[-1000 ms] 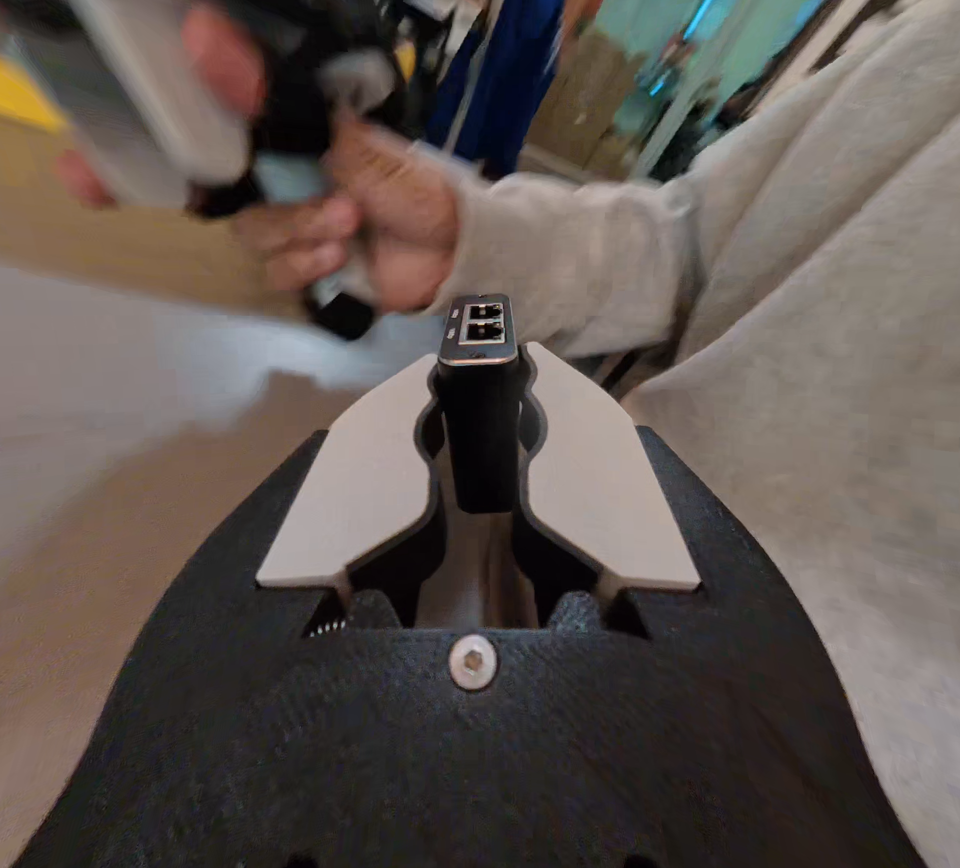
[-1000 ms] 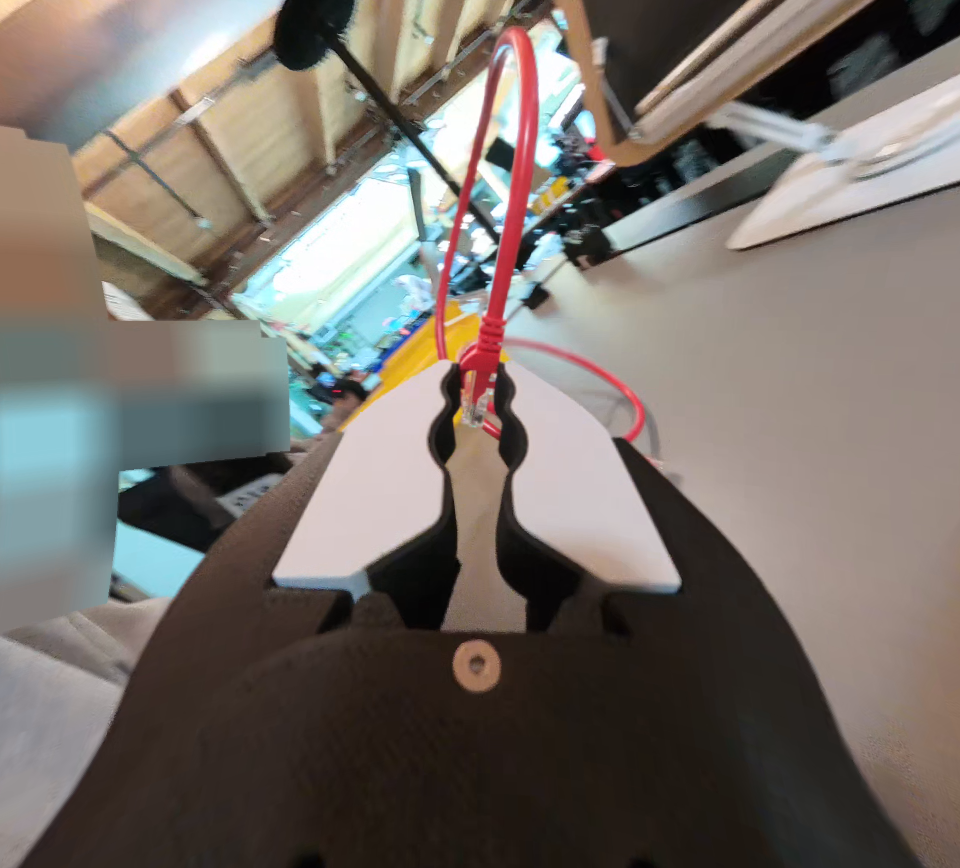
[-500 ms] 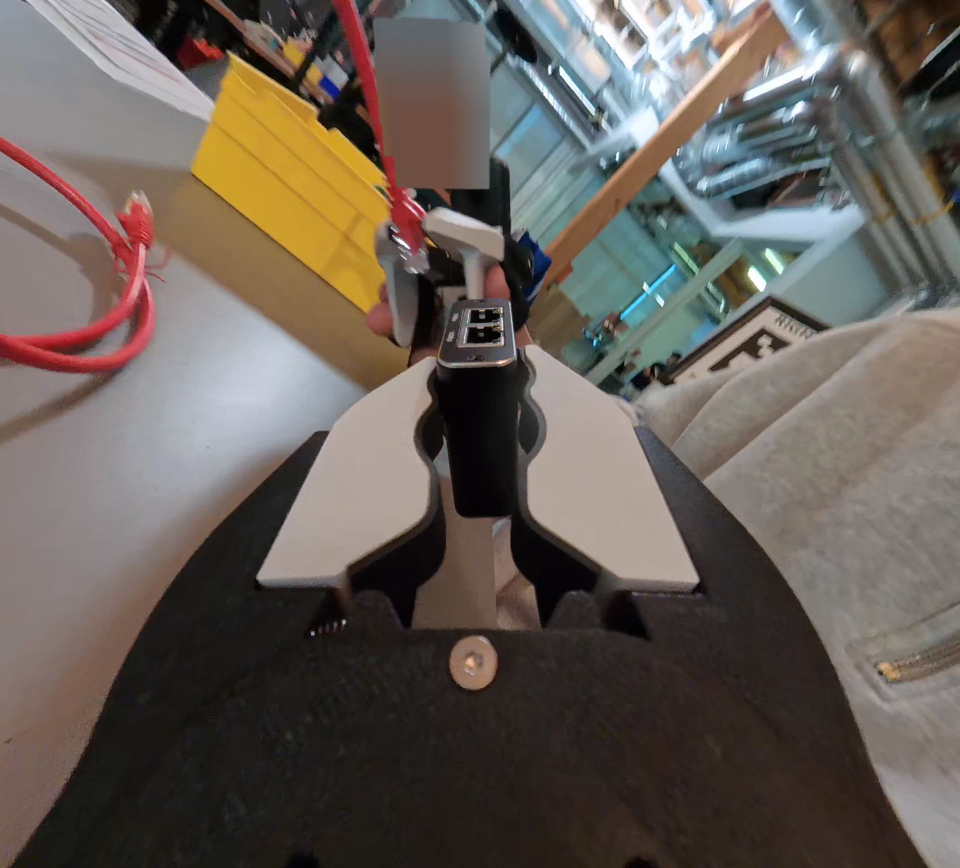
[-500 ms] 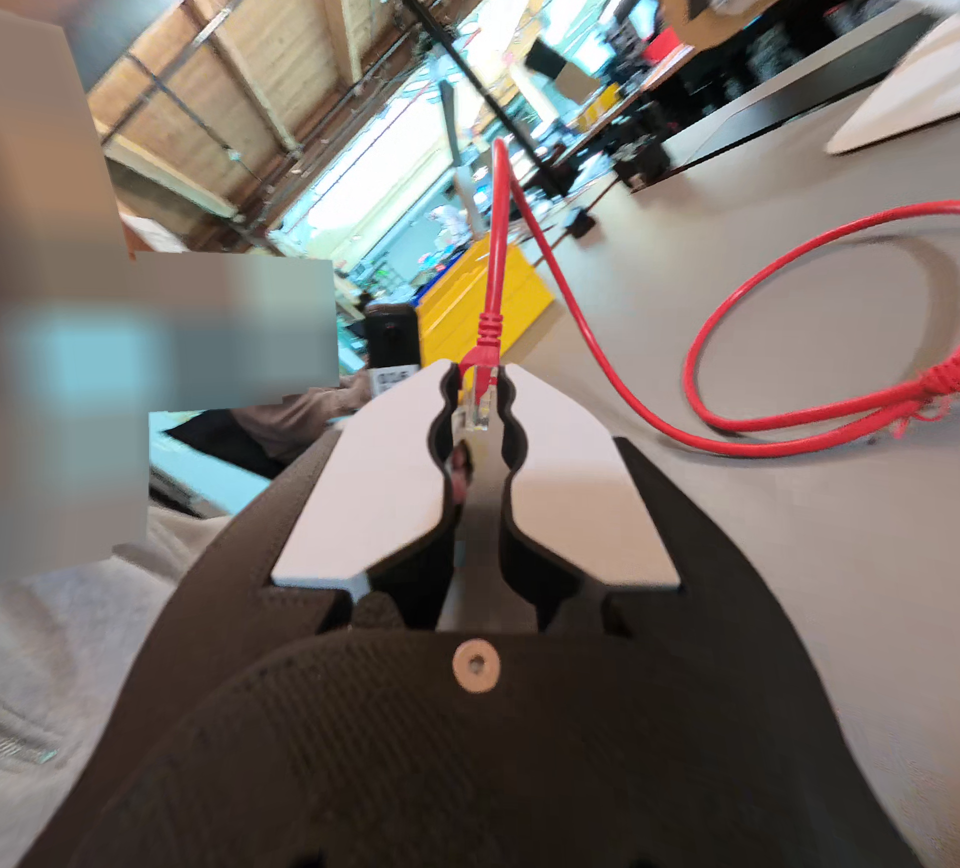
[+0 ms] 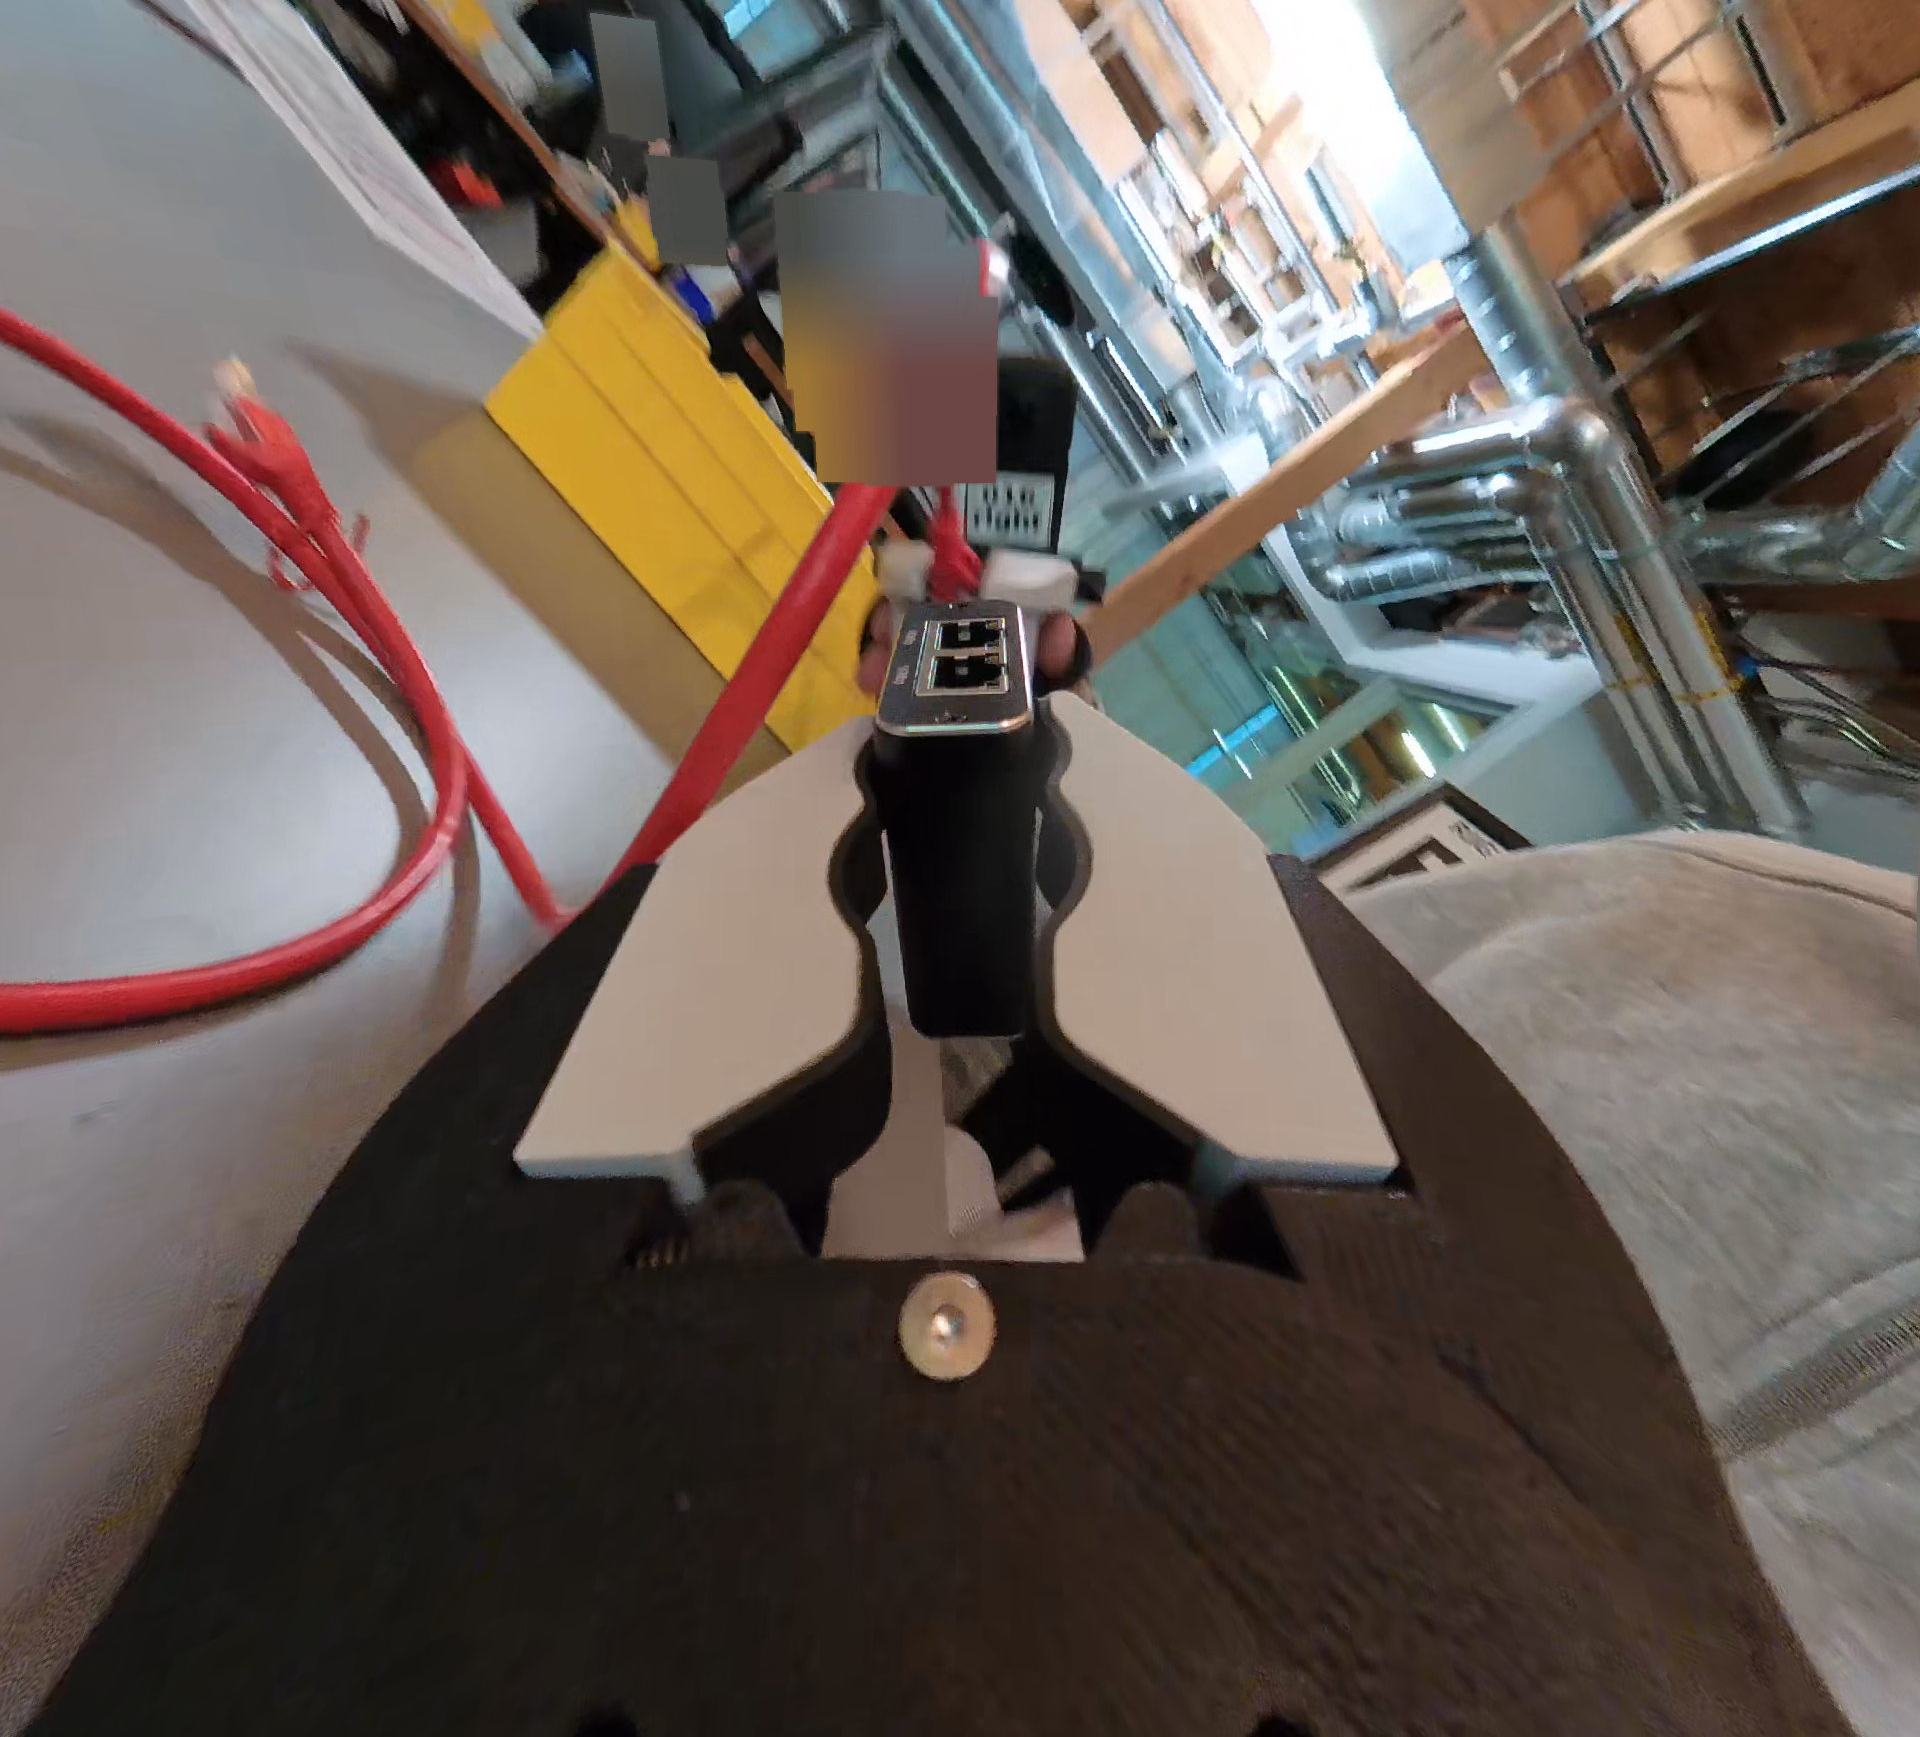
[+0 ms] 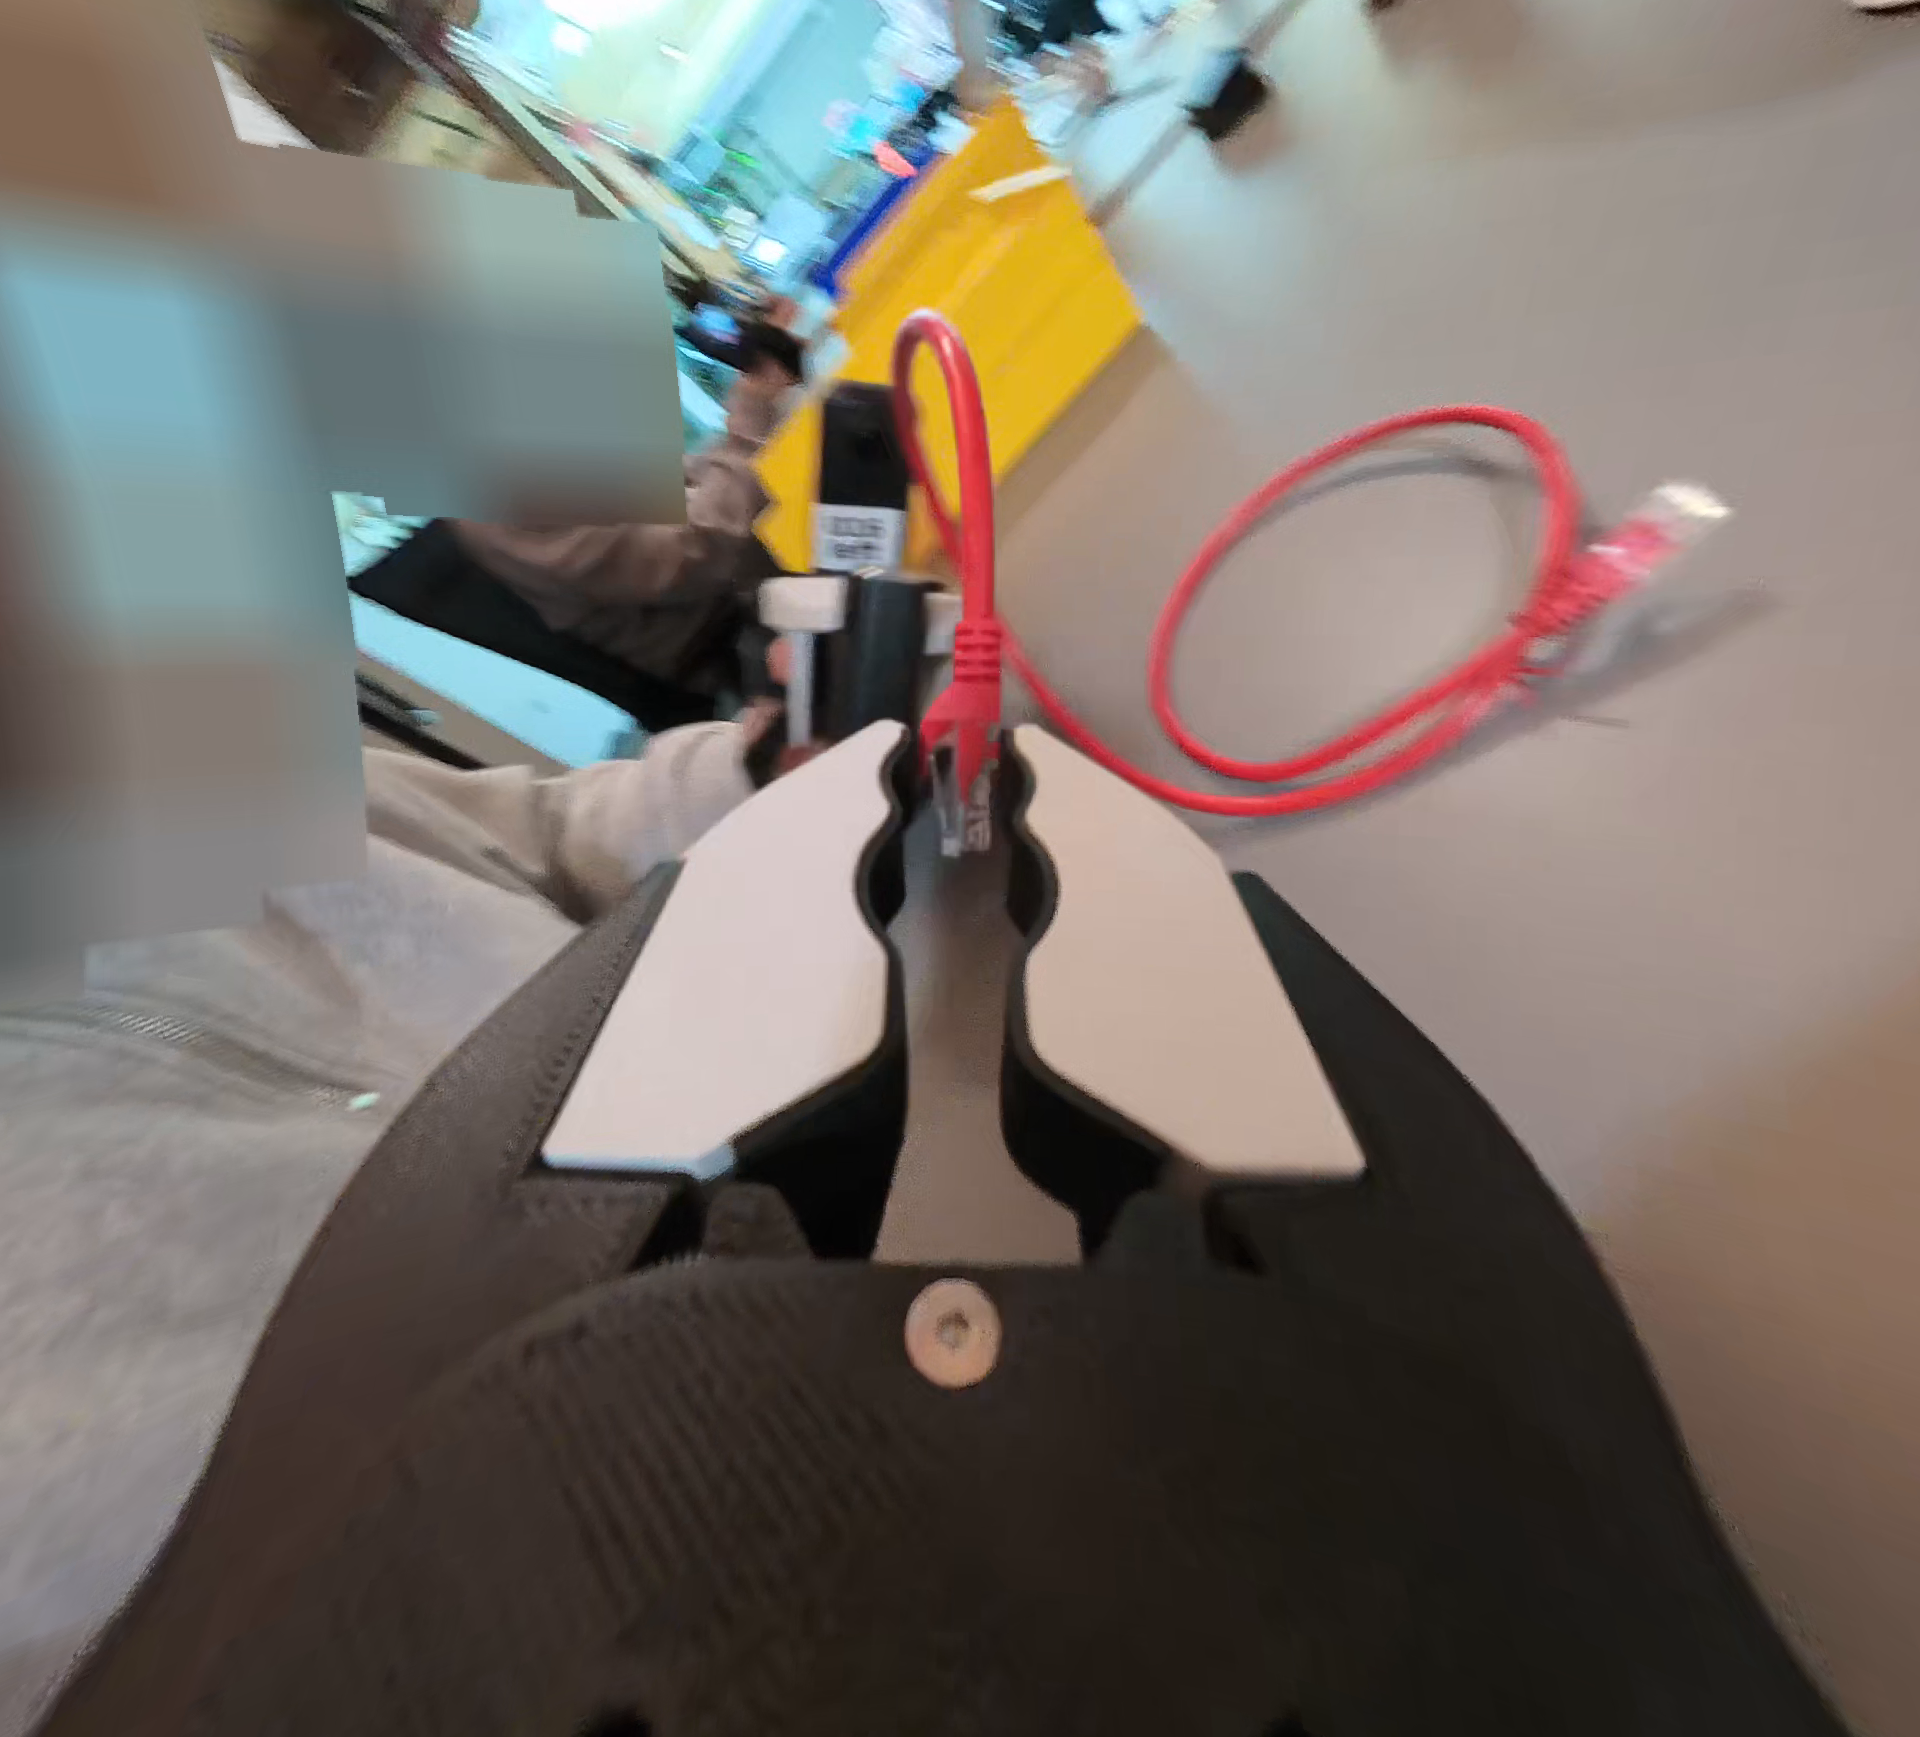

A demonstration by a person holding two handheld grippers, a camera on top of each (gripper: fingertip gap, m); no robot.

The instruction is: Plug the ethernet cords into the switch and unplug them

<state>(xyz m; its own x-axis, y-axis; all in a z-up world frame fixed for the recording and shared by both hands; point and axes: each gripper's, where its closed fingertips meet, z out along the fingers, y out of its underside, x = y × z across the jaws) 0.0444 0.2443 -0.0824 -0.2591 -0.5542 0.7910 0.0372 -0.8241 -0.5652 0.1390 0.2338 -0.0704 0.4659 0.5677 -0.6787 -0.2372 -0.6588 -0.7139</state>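
Grey surface (image 5: pixel 208 752) lies below us. Our left gripper (image 5: pixel 954 742) jaws clamp the black two-port switch (image 5: pixel 956 856); our right gripper (image 6: pixel 954 752) jaws pinch the red ethernet cord (image 6: pixel 971 648) plug. Both ports look empty, so next we align plug with port.

Yellow bins (image 5: pixel 665 482) stacked at the far edge of a grey table (image 5: pixel 156 752); metal pipes (image 5: pixel 1558 482) and wooden beams (image 5: pixel 1299 461) overhead.
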